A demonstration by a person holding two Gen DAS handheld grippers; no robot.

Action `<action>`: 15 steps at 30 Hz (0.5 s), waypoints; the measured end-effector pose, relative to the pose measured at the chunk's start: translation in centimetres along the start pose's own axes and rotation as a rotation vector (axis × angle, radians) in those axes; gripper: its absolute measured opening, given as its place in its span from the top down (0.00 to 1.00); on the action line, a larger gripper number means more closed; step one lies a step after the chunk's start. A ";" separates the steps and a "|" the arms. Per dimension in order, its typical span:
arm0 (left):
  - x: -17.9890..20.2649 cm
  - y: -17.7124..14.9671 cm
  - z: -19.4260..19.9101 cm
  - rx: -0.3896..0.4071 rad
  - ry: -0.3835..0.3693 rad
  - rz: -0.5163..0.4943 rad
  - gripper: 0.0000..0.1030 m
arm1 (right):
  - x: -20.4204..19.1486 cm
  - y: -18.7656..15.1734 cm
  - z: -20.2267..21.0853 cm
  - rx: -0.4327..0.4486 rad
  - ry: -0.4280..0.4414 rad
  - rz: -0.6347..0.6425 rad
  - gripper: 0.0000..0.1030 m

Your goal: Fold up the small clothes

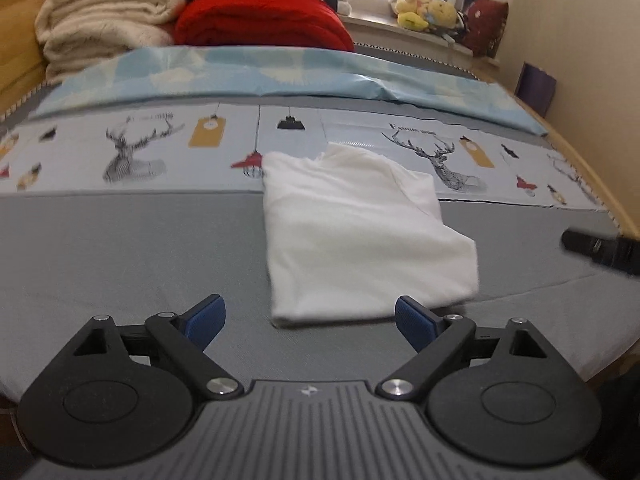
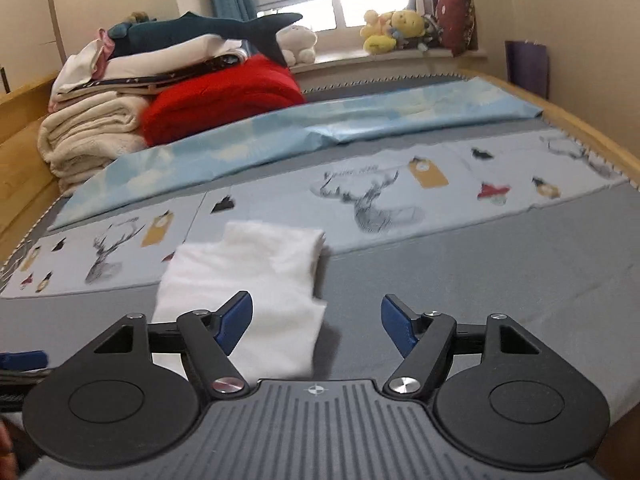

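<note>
- Both tongs hang clear above the bed: the left gripper (image 1: pixel 308 320) has its blue pads spread wide with nothing between them, only grey sheet and the near edge of the cloth showing through the gap.
- Right gripper (image 2: pixel 316 326) is spread too, and empty; the cloth's near corner sits behind its left pad, but neither pad presses on it.
- White garment (image 1: pixel 360 232) lies on the grey sheet (image 1: pixel 120 248), its far end overlapping the deer-print cloth (image 1: pixel 132 152). It's down flat, let go by both tongs.
- And look at the shape: a compact, roughly rectangular packet, with layered edges at the far end and a straight left side. That reads as folded, at least once and probably more.
- From the right wrist view the same garment (image 2: pixel 248 280) looks narrow and stacked, with a small loose flap poking out at the right edge.
- My call: this piece is essentially done, perhaps wanting a little tidy of that flap.
- What's left? No other small clothes lie loose on the sheet in either view. The cream blankets (image 1: pixel 104 20) and red blanket (image 1: pixel 260 20) at the headboard are already stacked, and the pale blue sheet (image 1: pixel 280 76) lies across the bed beyond.
- So either the job is wrapping up, or the next piece comes from somewhere out of view; I can't tell which.
</note>
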State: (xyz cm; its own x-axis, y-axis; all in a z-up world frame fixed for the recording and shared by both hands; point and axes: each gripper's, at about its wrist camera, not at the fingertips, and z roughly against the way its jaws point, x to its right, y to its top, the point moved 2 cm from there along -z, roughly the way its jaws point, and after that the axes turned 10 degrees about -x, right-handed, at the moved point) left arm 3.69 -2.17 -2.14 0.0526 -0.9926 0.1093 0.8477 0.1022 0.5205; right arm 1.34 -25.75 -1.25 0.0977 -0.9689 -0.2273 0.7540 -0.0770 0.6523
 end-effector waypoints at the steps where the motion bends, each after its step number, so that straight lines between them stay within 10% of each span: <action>1: 0.1 -0.1 -0.1 -0.003 0.001 -0.002 0.08 | -0.3 -0.4 -0.1 -0.017 0.011 0.003 0.29; 15: 0.0 0.1 -2.3 -0.038 0.073 -0.014 0.08 | -3.5 -1.5 -2.0 -0.078 0.004 0.113 0.27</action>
State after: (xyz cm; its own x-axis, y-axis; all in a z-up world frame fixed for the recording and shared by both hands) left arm 5.01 -2.35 -4.06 0.0779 -0.9962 0.0397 0.8680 0.0874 0.4889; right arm 1.20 -21.76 -2.86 0.1872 -0.9694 -0.1590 0.7865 0.0509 0.6155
